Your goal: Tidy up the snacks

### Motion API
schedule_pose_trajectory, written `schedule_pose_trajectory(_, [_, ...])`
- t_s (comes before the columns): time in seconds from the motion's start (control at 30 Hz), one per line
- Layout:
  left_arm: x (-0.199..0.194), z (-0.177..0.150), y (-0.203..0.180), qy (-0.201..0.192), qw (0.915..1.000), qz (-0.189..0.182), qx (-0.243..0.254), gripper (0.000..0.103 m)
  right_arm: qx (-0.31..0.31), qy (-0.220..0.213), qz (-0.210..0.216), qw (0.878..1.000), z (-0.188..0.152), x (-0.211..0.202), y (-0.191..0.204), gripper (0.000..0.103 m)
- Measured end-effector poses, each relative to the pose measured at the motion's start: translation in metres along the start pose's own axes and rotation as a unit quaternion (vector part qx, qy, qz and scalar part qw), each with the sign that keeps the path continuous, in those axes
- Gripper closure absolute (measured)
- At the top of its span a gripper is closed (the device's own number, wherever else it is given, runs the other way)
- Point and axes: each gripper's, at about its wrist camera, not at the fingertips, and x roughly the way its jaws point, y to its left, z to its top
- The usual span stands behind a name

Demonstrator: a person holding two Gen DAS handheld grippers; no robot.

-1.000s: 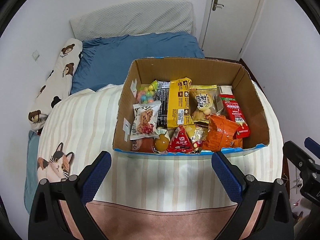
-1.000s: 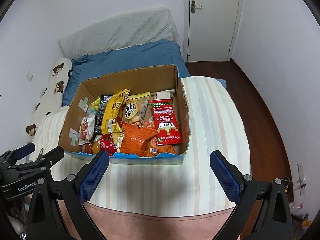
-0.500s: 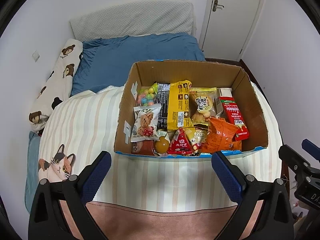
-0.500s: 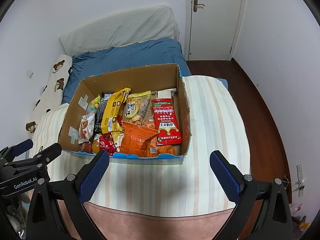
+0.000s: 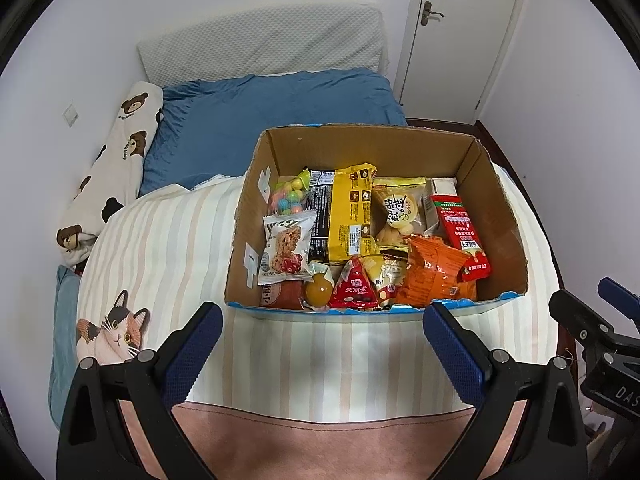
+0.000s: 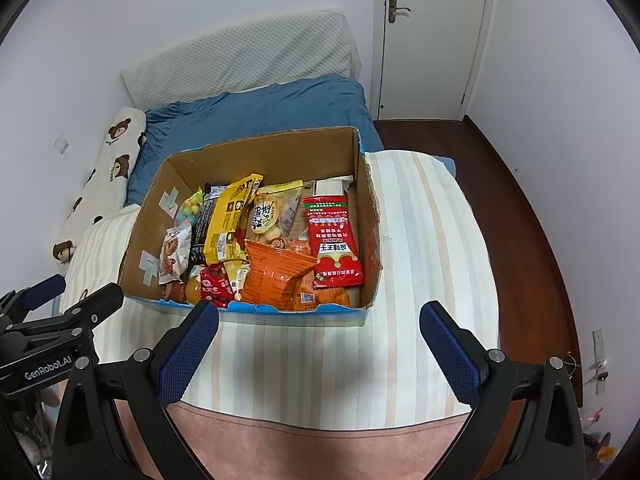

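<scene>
An open cardboard box (image 5: pixel 496 184) (image 6: pixel 370 216) stands on the striped blanket on the bed. It holds several snack packs: a yellow pack (image 5: pixel 352 208) (image 6: pixel 230 216), a red pack (image 5: pixel 460 232) (image 6: pixel 334 244), an orange bag (image 5: pixel 432 276) (image 6: pixel 276 276), a white cookie pack (image 5: pixel 284 248) and a red triangular pack (image 5: pixel 354 288). My left gripper (image 5: pixel 324 344) is open and empty, held back from the box's near wall. My right gripper (image 6: pixel 320 340) is open and empty, also short of the box.
The striped blanket (image 5: pixel 168 248) (image 6: pixel 424 240) with a cat print (image 5: pixel 112 332) covers the near bed. A blue sheet (image 5: pixel 256 116), a bear-print pillow (image 5: pixel 116 168) and a white pillow (image 5: pixel 264 48) lie behind. A door (image 6: pixel 432 32) and wooden floor (image 6: pixel 516 216) are at right.
Both grippers have drawn back a little, so the box sits slightly farther and lower in both views. Jaws stay open.
</scene>
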Motion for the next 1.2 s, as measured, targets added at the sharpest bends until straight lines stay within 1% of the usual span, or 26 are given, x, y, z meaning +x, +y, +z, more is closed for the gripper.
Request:
schedule_pose_trajectory(0.1, [-0.001,-0.001,-0.001,0.000,1.0000,-0.002,0.000,0.000,0.002,0.003,0.005,1.000,0.000,0.000,-0.002,0.001])
schedule_pose_trajectory(0.73, [-0.009,-0.004,-0.007,-0.005,0.9999,-0.011,0.003,0.000,-0.005,-0.008,0.006,1.000,0.003,-0.014,-0.004,0.001])
schedule_pose_trajectory(1.2, [-0.013,-0.004,-0.007,-0.008,0.9999,-0.009,0.003,0.000,-0.009,-0.008,0.013,1.000,0.002,-0.018,-0.002,0.001])
